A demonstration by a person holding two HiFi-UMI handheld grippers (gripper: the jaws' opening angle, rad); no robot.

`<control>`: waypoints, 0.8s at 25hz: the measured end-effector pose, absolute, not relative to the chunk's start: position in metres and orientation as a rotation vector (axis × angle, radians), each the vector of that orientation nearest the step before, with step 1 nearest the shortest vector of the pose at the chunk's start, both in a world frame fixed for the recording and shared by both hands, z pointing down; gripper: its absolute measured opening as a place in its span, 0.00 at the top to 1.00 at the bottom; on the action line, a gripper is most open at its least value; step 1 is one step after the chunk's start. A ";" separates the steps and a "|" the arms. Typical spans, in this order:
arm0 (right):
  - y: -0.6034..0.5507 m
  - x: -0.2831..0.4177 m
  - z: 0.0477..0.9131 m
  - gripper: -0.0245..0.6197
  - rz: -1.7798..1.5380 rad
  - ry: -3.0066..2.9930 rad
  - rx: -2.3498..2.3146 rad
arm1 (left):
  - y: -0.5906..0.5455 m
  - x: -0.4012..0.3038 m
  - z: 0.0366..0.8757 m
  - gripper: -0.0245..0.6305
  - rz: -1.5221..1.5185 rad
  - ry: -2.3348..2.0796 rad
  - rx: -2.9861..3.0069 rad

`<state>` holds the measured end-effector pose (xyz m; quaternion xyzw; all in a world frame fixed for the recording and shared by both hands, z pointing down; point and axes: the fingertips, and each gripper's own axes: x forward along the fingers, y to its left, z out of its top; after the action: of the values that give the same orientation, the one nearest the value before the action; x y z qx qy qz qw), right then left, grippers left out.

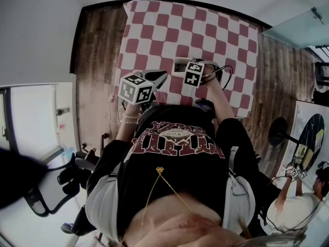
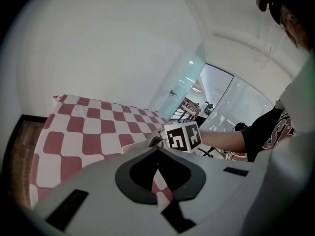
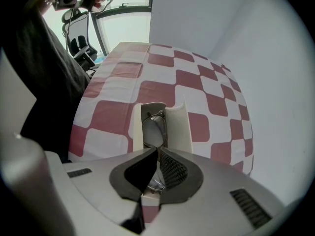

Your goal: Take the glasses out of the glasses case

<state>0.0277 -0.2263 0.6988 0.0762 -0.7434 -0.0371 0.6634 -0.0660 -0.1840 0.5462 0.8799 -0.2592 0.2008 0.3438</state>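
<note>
The cream glasses case [image 3: 178,127] lies open on the red-and-white checked tablecloth [image 1: 205,30], near the table's front edge. Metal-rimmed glasses [image 3: 152,130] rest inside it. My right gripper [image 3: 157,150] is over the case's near end, shut on the glasses' frame; one lens shows above the jaw tips and another below. In the head view the right gripper [image 1: 181,69] covers most of the case [image 1: 178,62]. My left gripper [image 2: 157,150] hovers just left of it, shut on nothing, with only cloth behind its jaws. The left gripper [image 1: 161,77] sits beside the right one.
Black cables [image 1: 222,72] lie on the cloth right of the case. Wooden floor [image 1: 100,60] flanks the table. A black chair [image 1: 72,174] stands at the lower left. Another person [image 1: 293,205] sits at the lower right near a black stool [image 1: 280,130].
</note>
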 end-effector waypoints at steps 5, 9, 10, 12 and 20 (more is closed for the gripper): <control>-0.227 0.030 0.694 0.91 -0.098 -1.686 0.205 | -0.183 -0.065 0.546 0.96 0.512 -0.668 2.284; -0.227 0.030 0.687 0.91 -0.098 -1.704 0.237 | -0.182 -0.066 0.546 0.96 0.501 -0.664 2.275; -0.228 0.030 0.685 0.91 -0.100 -1.708 0.243 | -0.182 -0.066 0.546 0.96 0.512 -0.669 2.277; -0.228 0.030 0.682 0.91 -0.097 -1.716 0.251 | -0.182 -0.067 0.547 0.96 0.524 -0.673 2.279; -0.232 0.031 0.673 0.91 -0.113 -1.724 0.283 | -0.181 -0.067 0.552 0.96 0.528 -0.659 2.268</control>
<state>0.0314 -0.2320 0.6728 0.1239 -0.7562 -0.0495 0.6406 -0.0670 -0.1807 0.5519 0.8769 -0.2548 0.2041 0.3528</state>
